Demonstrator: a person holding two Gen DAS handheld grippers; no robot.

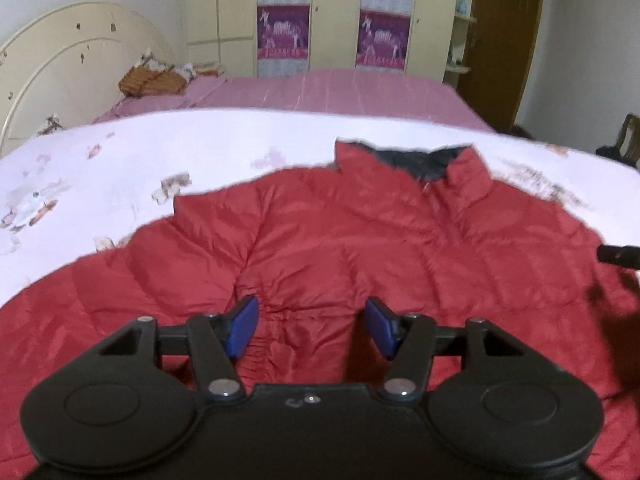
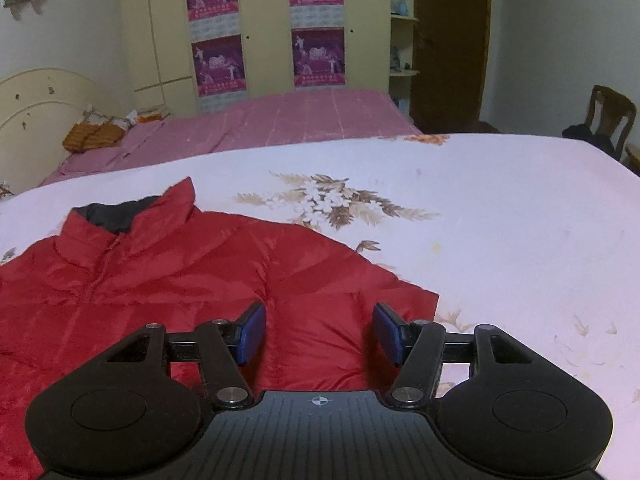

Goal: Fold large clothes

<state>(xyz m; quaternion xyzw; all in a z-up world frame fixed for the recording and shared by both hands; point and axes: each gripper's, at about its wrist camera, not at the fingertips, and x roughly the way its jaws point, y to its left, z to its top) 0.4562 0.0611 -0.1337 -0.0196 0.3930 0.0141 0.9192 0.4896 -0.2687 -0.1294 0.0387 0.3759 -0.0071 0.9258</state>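
Observation:
A red puffer jacket (image 1: 328,232) with a dark-lined collar lies front up, zipped, on a white floral bedspread (image 1: 120,168). My left gripper (image 1: 312,326) is open and empty, just above the jacket's left armpit area. The same jacket (image 2: 160,280) shows in the right wrist view, its right sleeve folded short. My right gripper (image 2: 319,334) is open and empty over that sleeve end near the jacket's right edge. The tip of the right gripper shows at the right edge of the left wrist view (image 1: 620,256).
The white floral bedspread (image 2: 480,240) extends far right of the jacket. Behind it is a second bed with a pink cover (image 2: 280,124), orange-brown items (image 2: 92,136) by its headboard, a wardrobe (image 2: 264,28), a brown door and a wooden chair (image 2: 608,116).

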